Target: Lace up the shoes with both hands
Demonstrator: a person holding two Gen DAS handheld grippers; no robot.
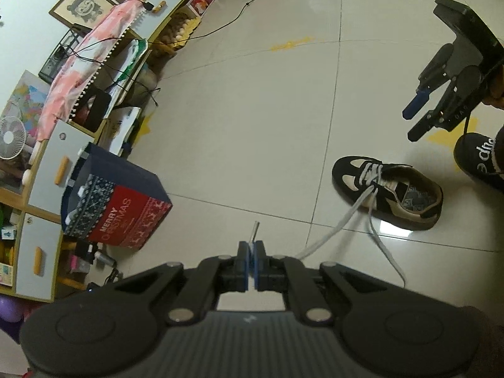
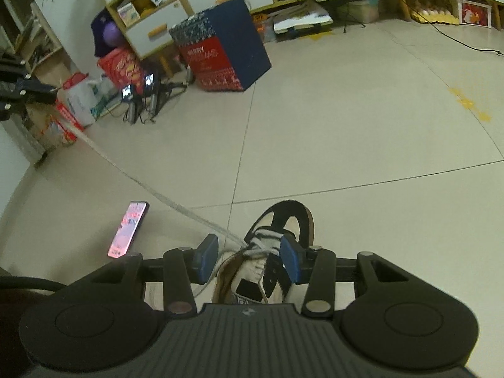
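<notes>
A: Where is the shoe (image 1: 389, 193)?

B: On the pale tiled floor (image 1: 252, 126), well to the right of the Christmas gift box (image 1: 116, 203). The left gripper (image 1: 251, 263) is clamped on one end of the white lace (image 1: 330, 233), whose tip pokes out past the pads; the lace runs from there to the shoe's eyelets.

A: And the other lace end?

B: The left view shows it lying loose on the floor beside the shoe. It also shows a person's black shoe (image 1: 478, 154) just right of the sneaker.

A: What does the right view add?

B: The right gripper (image 2: 249, 260) hangs above the shoe, pads apart, gripping nothing. Only there does a lit phone (image 2: 129, 228) appear, on the floor left of the shoe.
</notes>
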